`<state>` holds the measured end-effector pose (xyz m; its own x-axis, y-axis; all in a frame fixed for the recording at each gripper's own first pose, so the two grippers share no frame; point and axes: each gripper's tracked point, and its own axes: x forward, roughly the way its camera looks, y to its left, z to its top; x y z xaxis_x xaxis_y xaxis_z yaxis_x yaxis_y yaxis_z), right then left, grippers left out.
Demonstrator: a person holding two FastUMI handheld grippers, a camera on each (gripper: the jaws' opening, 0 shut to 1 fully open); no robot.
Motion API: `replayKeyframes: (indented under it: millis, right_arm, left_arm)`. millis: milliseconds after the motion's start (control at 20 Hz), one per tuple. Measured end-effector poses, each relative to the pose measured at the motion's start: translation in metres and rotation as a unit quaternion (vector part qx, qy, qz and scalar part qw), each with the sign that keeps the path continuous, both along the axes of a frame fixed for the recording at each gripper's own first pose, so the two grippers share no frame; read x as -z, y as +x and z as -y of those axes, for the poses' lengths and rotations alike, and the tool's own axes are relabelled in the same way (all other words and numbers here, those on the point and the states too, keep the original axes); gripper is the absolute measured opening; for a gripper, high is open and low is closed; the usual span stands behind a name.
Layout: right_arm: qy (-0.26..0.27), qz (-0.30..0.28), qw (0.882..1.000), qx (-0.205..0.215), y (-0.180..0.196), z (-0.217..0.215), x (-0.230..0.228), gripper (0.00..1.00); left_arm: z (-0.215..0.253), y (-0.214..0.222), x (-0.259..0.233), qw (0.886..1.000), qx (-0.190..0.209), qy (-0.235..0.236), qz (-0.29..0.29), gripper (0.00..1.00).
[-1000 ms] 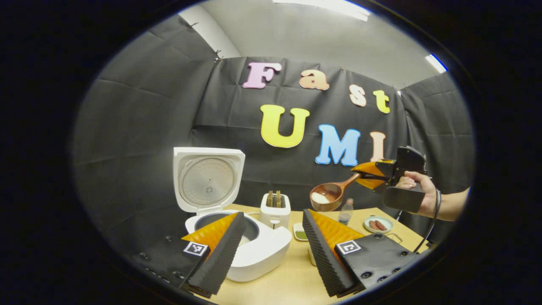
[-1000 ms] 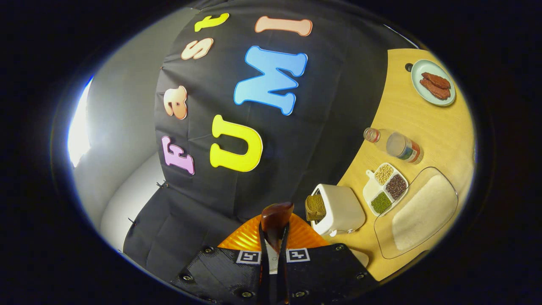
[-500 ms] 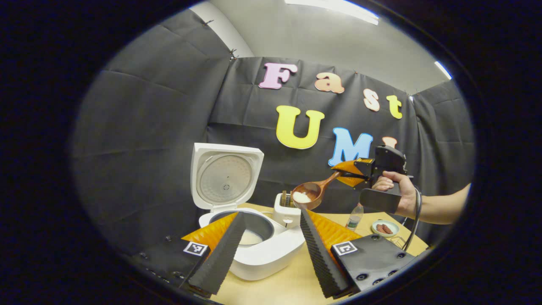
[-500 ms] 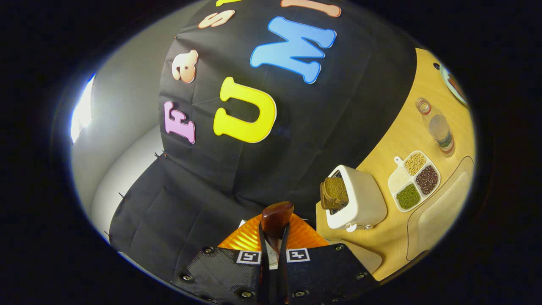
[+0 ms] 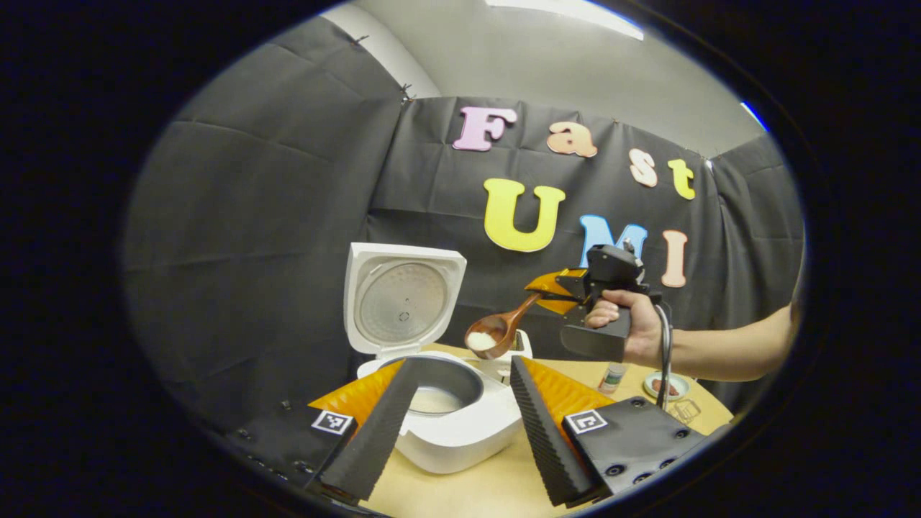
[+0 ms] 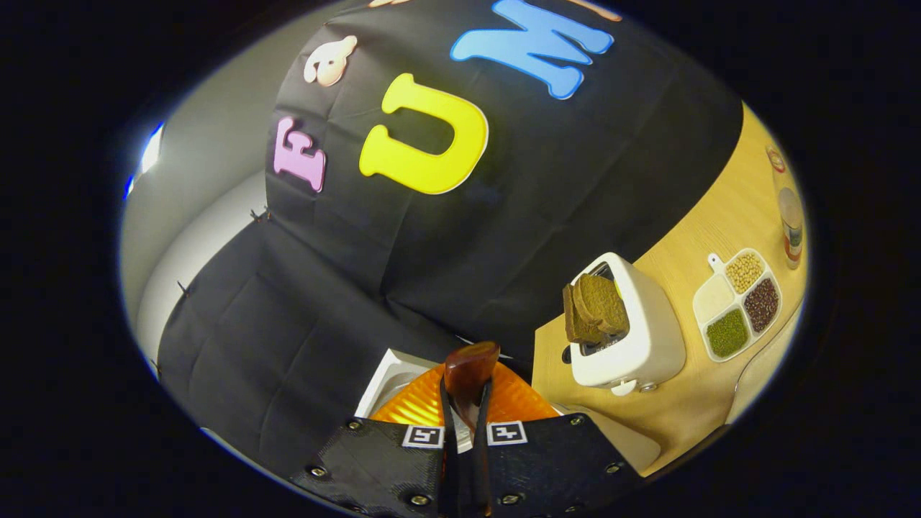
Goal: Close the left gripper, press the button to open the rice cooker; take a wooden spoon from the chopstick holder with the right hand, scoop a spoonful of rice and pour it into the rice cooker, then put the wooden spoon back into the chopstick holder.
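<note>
The white rice cooker (image 5: 460,432) stands with its lid (image 5: 403,298) raised and its grey pot holding some rice. My left gripper (image 5: 460,410) is open just in front of it, its fingers apart on either side of the pot. A wooden spoon (image 5: 500,332) carrying white rice hovers above the pot's right rim, level. My right gripper (image 5: 557,291), held by a hand (image 5: 626,334), is shut on the spoon's handle. In the right gripper view the handle end (image 6: 469,370) sticks up between the closed fingers of that gripper (image 6: 466,392), with a corner of the cooker lid (image 6: 385,381) below.
A white toaster (image 6: 640,345) with brown bread slices (image 6: 593,306) stands on the wooden table (image 6: 691,396) right of the cooker. Beyond it lie a divided dish of grains (image 6: 737,302) and a bottle (image 6: 791,223). A small plate (image 5: 665,386) sits far right.
The right gripper has carried the loaded spoon leftward and a little down, from over the toaster to the cooker's right rim. The left gripper stays open in front of the cooker.
</note>
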<state>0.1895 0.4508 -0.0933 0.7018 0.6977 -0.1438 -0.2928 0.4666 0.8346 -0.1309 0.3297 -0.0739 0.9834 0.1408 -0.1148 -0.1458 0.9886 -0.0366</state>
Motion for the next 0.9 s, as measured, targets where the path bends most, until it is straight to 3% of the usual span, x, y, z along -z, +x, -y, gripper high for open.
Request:
replayKeyframes:
  millis: [300, 550, 750, 900]
  right_arm:
    - [-0.100, 0.059, 0.992, -0.055, -0.008, -0.061, 0.019, 0.07]
    - [-0.177, 0.114, 0.973, -0.095, -0.017, -0.101, 0.037, 0.07]
    - [-0.250, 0.176, 0.943, -0.131, -0.029, -0.128, 0.049, 0.07]
    - [-0.307, 0.252, 0.902, -0.168, -0.044, -0.147, 0.052, 0.07]
  left_arm:
    - [-0.002, -0.018, 0.008, 1.000, -0.017, -0.005, -0.004, 0.93]
    - [-0.006, -0.024, 0.004, 0.999, -0.040, -0.007, 0.004, 0.93]
    - [-0.013, -0.026, 0.006, 0.998, -0.059, -0.011, 0.004, 0.93]
    - [-0.014, -0.028, 0.006, 0.998, -0.067, -0.012, 0.004, 0.92]
